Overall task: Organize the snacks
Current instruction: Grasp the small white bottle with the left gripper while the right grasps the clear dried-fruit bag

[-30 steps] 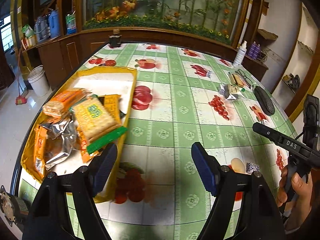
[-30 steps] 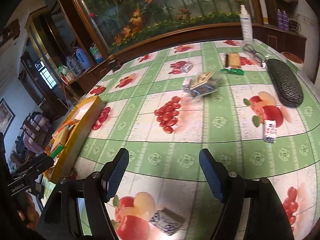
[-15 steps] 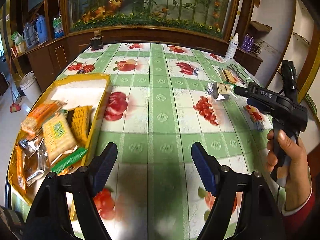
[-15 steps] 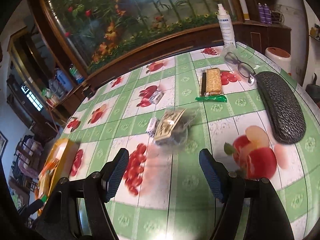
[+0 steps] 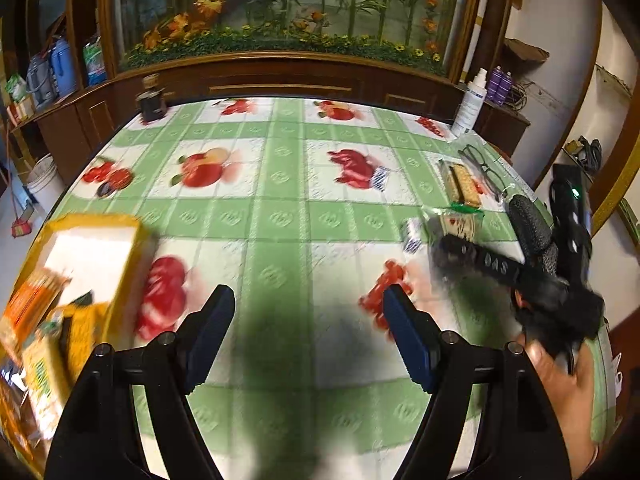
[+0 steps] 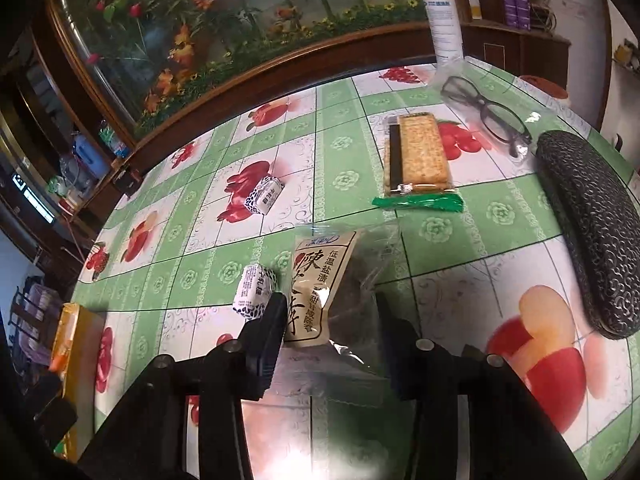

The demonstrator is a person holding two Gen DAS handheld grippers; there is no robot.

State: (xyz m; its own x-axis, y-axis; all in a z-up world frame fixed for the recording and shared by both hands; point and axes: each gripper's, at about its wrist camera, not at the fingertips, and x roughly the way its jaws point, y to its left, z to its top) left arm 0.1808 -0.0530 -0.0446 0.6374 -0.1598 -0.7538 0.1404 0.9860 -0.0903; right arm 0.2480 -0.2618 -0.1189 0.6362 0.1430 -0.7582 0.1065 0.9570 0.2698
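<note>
My right gripper (image 6: 328, 320) is closing on a clear snack bag with a beige printed label (image 6: 320, 272); the bag lies on the table between the jaws and both pads touch its sides. A small blue-and-white wrapped candy (image 6: 254, 290) sits just left of the left finger, and another candy (image 6: 264, 196) lies farther back. A cracker pack with a green end (image 6: 416, 156) lies beyond the bag. My left gripper (image 5: 308, 320) hangs open over bare tablecloth with nothing in it. The yellow tray (image 5: 92, 220) with several snack packs is at its left.
Black glasses (image 6: 488, 112), a dark textured glasses case (image 6: 592, 232) and a white spray bottle (image 6: 442, 20) stand along the right side of the table. A dark jar (image 5: 151, 100) is at the far edge. A person's hand (image 5: 560, 380) holds the right gripper.
The right gripper moved forward onto the snack bag and its jaws narrowed around it. The left gripper slid right, away from the yellow tray, and stayed open.
</note>
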